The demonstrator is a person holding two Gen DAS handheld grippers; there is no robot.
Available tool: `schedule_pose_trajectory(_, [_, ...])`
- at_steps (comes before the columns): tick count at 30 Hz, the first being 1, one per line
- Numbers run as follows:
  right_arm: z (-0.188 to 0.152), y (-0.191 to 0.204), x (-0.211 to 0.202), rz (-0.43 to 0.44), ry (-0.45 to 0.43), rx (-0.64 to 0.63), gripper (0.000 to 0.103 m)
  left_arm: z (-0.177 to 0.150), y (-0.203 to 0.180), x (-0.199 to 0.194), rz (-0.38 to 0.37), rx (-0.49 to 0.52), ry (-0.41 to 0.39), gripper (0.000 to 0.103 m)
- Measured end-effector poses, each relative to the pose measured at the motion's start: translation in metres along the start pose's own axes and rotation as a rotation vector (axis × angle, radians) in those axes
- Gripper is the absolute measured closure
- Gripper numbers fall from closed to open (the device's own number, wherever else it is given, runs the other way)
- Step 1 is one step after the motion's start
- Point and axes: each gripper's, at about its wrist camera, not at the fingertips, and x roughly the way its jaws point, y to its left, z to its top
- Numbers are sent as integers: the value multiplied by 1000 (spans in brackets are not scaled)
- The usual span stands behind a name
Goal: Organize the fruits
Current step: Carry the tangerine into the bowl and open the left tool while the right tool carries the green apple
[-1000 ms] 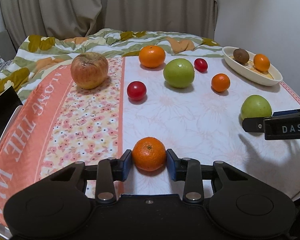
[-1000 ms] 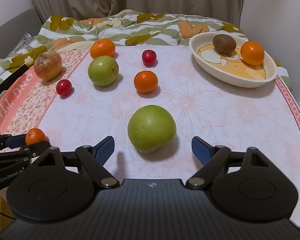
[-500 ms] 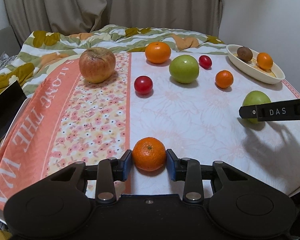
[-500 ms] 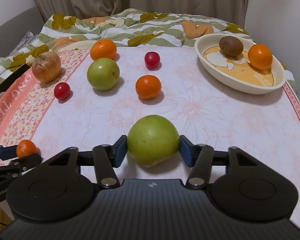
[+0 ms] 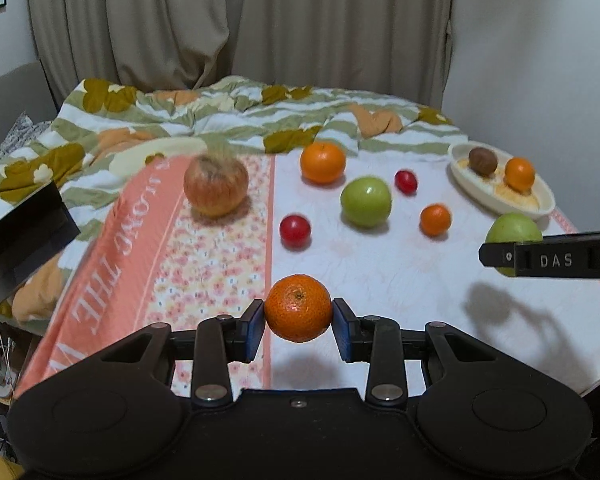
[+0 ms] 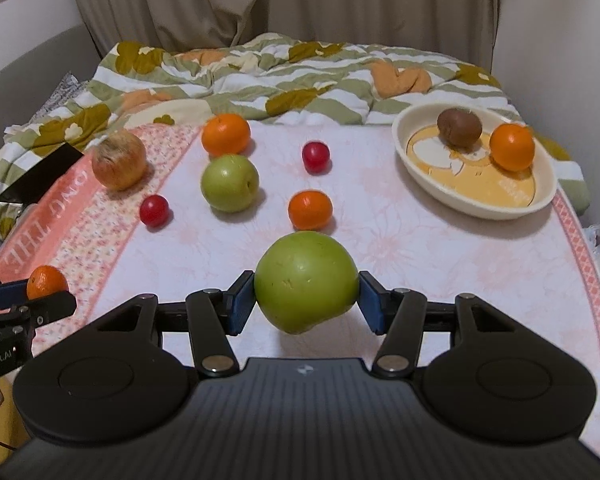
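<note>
Green apple [image 6: 306,280] is pinched in our right tongs [image 6: 306,300], blue pads pressed on both its sides, and it hangs just clear of the tabletop [image 6: 420,240] with its shadow underneath. Our left tongs [image 5: 299,330] are clamped on a small mandarin [image 5: 299,307], also lifted off the cloth.

What matters for us next is the cream dish [image 6: 540,200]: it sits ahead and to the right of the apple, at the far right of the tabletop, so the right hand is clearly the nearer one. A kiwi [image 6: 459,127] and an orange [image 6: 512,147] already lie in its far half, so we reckon the near half is the spot to aim for.

Straight ahead of the apple there's a loose little orange [image 6: 310,210], but the line to the dish looks open. The mandarin has the longer trip across.
</note>
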Motion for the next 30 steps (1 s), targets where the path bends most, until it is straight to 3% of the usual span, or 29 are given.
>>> schedule_pose_trajectory(15, [27,-42,-77,-47,-77,71,33,63,-44,-30,-102,55,-89,63])
schedule_pose_trajectory(23, [50,-100,-86,-76,-92,74,33,102,-95,-7,-116,76,-112,64])
schedule_pose_trajectory(30, [73,-150,-62,-85,-97,48,33,140,-139,39,-122,84,-93,63])
